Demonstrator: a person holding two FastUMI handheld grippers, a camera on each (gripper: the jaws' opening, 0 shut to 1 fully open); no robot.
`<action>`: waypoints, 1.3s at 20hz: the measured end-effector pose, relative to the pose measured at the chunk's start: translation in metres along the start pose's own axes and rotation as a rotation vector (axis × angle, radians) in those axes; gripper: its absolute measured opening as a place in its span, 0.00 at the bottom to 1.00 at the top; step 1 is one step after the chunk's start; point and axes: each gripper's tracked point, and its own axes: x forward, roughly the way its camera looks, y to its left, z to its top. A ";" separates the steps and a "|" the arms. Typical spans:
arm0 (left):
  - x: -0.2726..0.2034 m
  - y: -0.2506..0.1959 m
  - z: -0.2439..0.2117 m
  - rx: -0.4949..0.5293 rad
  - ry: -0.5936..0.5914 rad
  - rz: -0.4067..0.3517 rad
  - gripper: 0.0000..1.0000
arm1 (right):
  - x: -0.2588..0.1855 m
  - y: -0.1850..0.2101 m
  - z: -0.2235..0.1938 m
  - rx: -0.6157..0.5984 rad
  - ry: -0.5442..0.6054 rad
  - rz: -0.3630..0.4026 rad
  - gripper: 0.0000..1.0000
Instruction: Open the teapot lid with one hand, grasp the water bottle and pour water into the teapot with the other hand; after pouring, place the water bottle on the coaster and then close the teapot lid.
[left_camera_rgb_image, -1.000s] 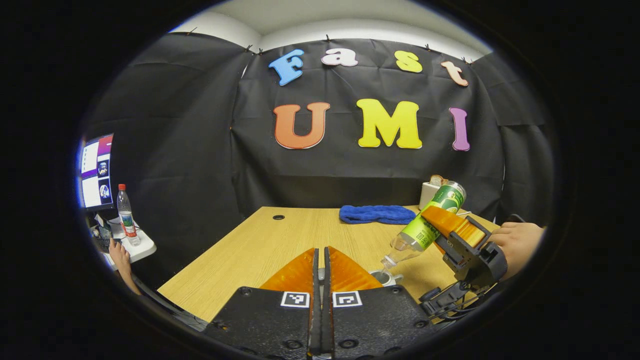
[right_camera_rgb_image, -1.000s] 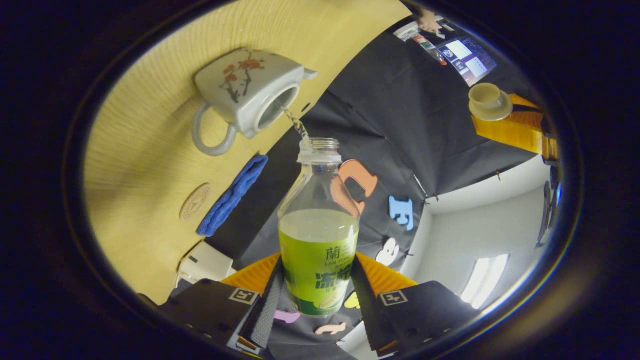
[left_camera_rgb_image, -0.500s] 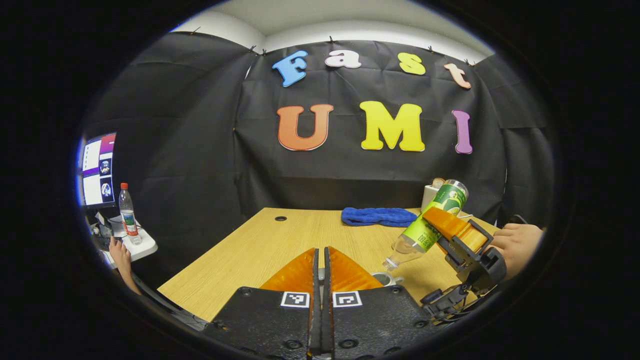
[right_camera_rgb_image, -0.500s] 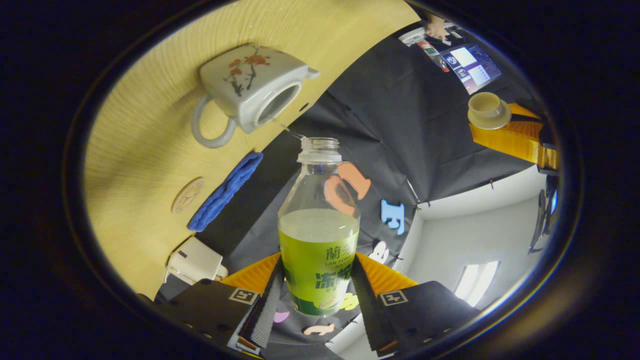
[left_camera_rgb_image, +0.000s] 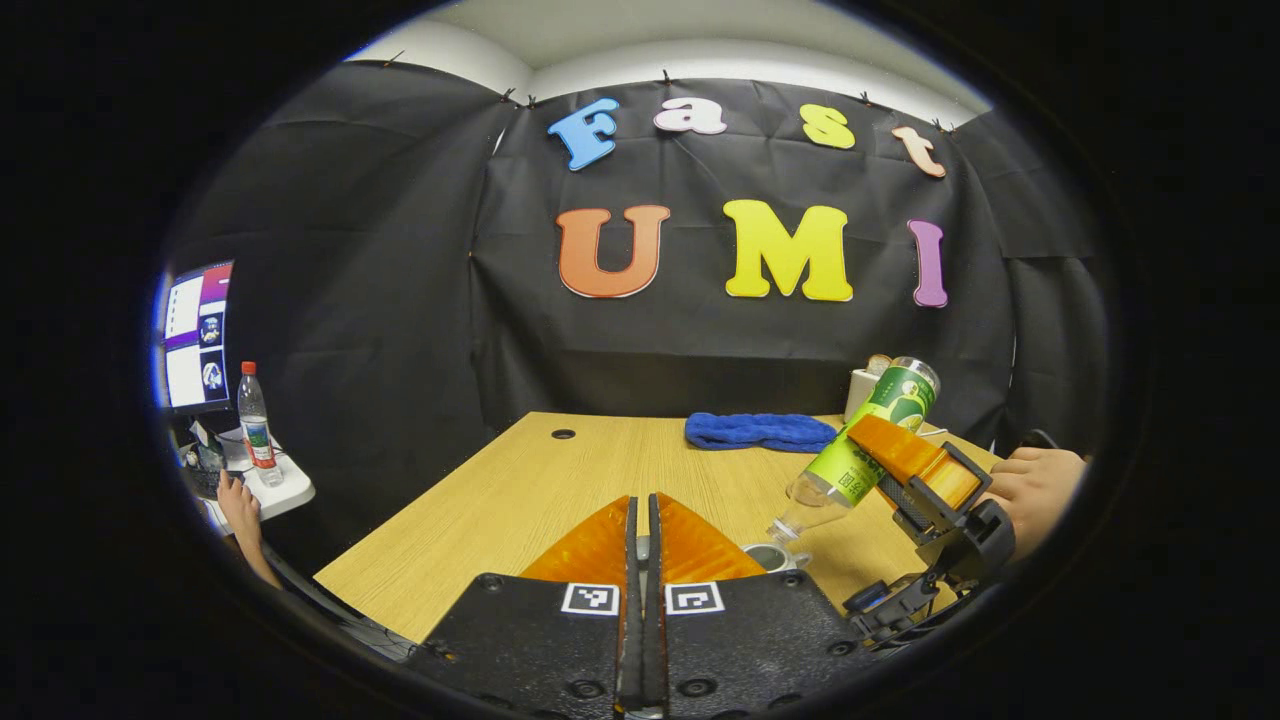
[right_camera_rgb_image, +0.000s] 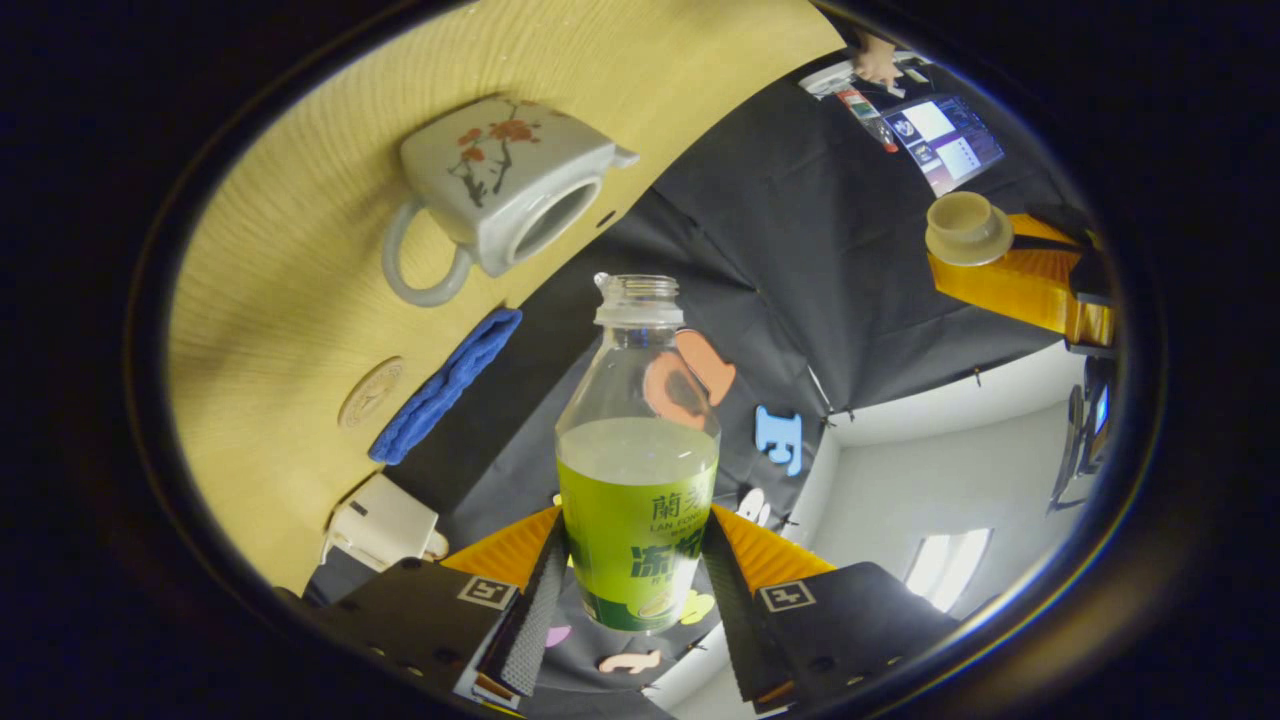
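Since a second ago the stream from the water bottle (right_camera_rgb_image: 637, 440) into the teapot (right_camera_rgb_image: 497, 195) is no longer running, and I am tipping the bottle back. My right gripper (right_camera_rgb_image: 633, 560) is clamping both fingers on its labelled body, neck slanting down over the open pot. My left gripper (left_camera_rgb_image: 643, 545) is pinching the teapot lid (right_camera_rgb_image: 966, 228), raised well off to the side. Drips could be landing on the table (left_camera_rgb_image: 520, 490) if I am swinging toward the coaster (right_camera_rgb_image: 371, 393) too early; the capless bottle could be slopping.
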 end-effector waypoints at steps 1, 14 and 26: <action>0.000 -0.001 0.001 -0.001 -0.001 0.000 0.03 | 0.001 0.003 -0.002 0.034 0.005 0.016 0.75; 0.000 -0.001 0.001 -0.020 -0.003 0.001 0.03 | 0.008 0.057 -0.016 0.972 0.114 0.277 0.72; 0.000 -0.007 0.013 -0.054 -0.050 0.024 0.03 | 0.064 0.112 -0.037 1.849 0.291 0.486 0.72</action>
